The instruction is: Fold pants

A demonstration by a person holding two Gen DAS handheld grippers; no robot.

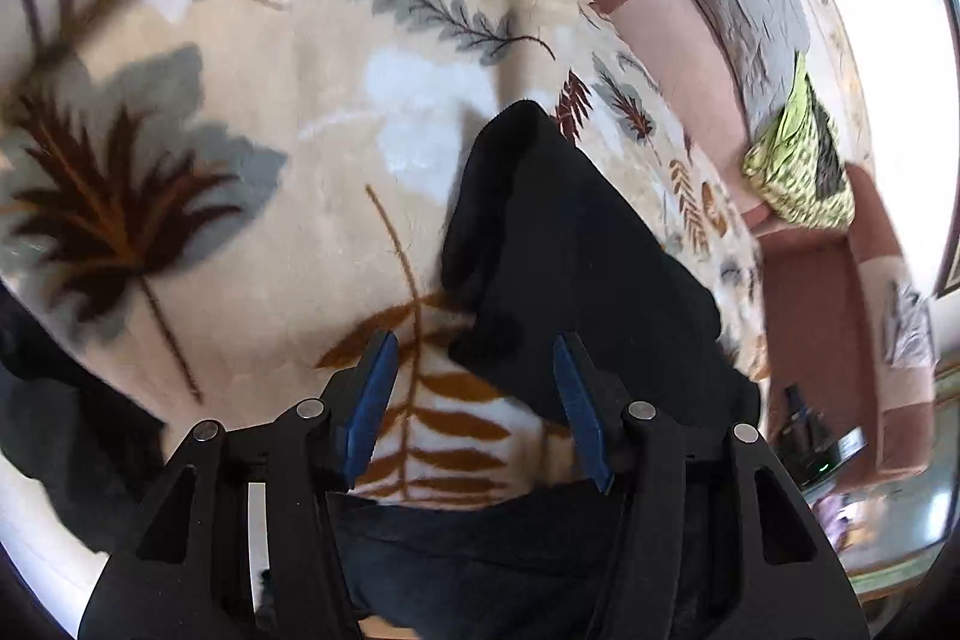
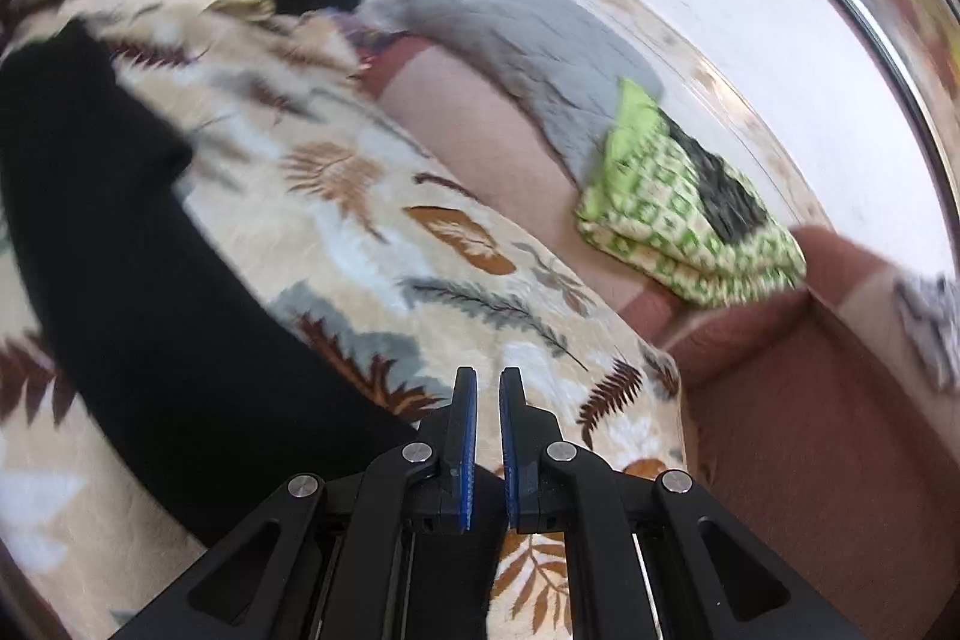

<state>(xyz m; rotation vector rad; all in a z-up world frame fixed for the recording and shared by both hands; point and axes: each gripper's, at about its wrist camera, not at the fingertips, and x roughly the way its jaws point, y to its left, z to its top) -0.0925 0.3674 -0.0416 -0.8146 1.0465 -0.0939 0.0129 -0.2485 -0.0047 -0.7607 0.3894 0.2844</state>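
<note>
A: Leaf-printed blanket (image 1: pixel 252 196) covers the bed; one pair of black pants (image 1: pixel 576 244) lies on it, at one o'clock from the left gripper (image 1: pixel 474 370).

B: Its jaws stand apart, holding nothing. Bring them over a pants edge before closing.

A: And the right gripper (image 2: pixel 487 400)?

B: Closed and empty, pants at nine o'clock. Two grippers, one garment.

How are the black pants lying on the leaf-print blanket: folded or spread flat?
Folded, at least partly: the black pants show doubled layers with a rounded fold edge on the blanket. Neatness: cannot tell.
</note>
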